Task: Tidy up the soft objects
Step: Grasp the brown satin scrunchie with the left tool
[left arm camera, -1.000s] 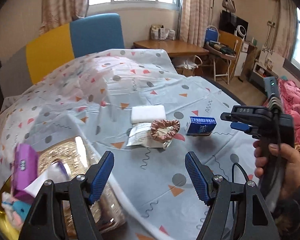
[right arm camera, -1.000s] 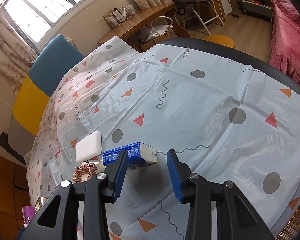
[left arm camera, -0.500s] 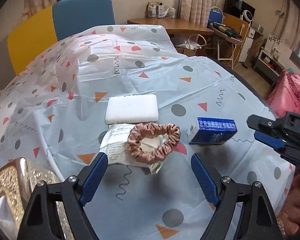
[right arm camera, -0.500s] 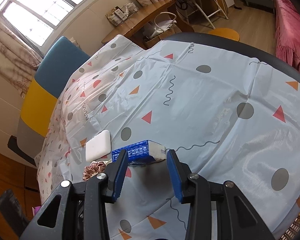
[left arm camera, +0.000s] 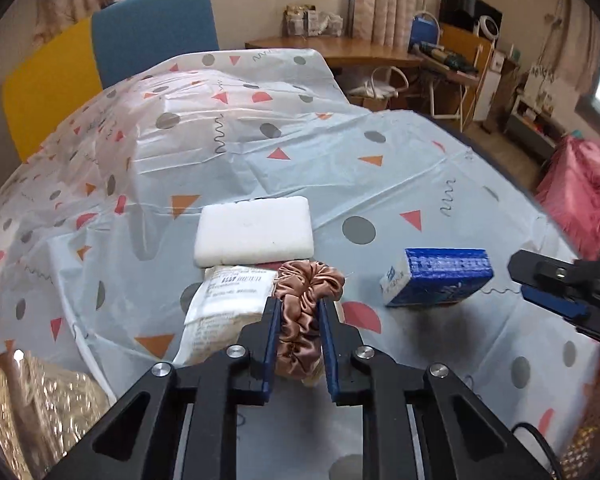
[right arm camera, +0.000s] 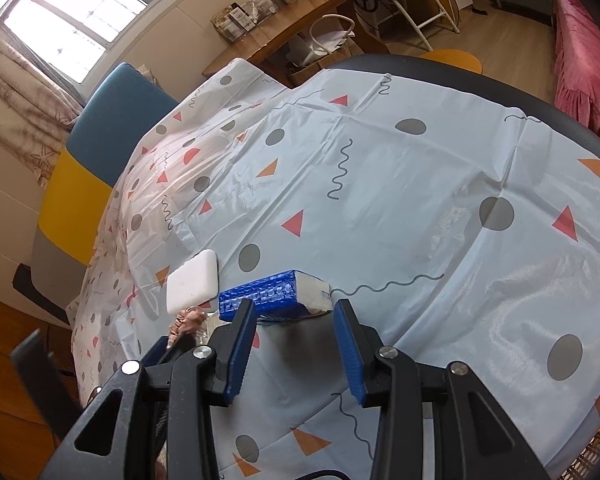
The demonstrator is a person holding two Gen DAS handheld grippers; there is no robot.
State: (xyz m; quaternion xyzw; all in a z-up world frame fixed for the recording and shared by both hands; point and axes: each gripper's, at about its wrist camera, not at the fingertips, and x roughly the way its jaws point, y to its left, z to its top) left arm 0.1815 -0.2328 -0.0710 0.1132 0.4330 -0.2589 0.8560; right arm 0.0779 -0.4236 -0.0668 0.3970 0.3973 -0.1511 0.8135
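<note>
Left gripper: blue-padded fingers drawn together and clamped on the near part of the pink satin scrunchie. Half a second earlier the same fingers stood wide apart with the scrunchie lying free between and beyond them; a second earlier they were farther back still, beside the gold basket, which by this moment showed only at the near left edge.

Scrunchie: bunched and compressed between the pads, its far loop resting against the white paper-wrapped packet, on the patterned tablecloth.

Packet: unmoved, lying just left of the scrunchie, printed label facing up.

White sponge block: just beyond packet and scrunchie, flat, touching or nearly touching the packet's far edge; position unchanged.

Blue tissue pack: right of the scrunchie and apart from it, on the cloth, unchanged.

Right gripper: fingers apart, nothing between them, poised just near of the blue tissue pack, much as in the two earlier frames. From the left wrist view its black body entered at the right edge.

Far background: blue-and-yellow chair back beyond the cloth at far left.
</note>
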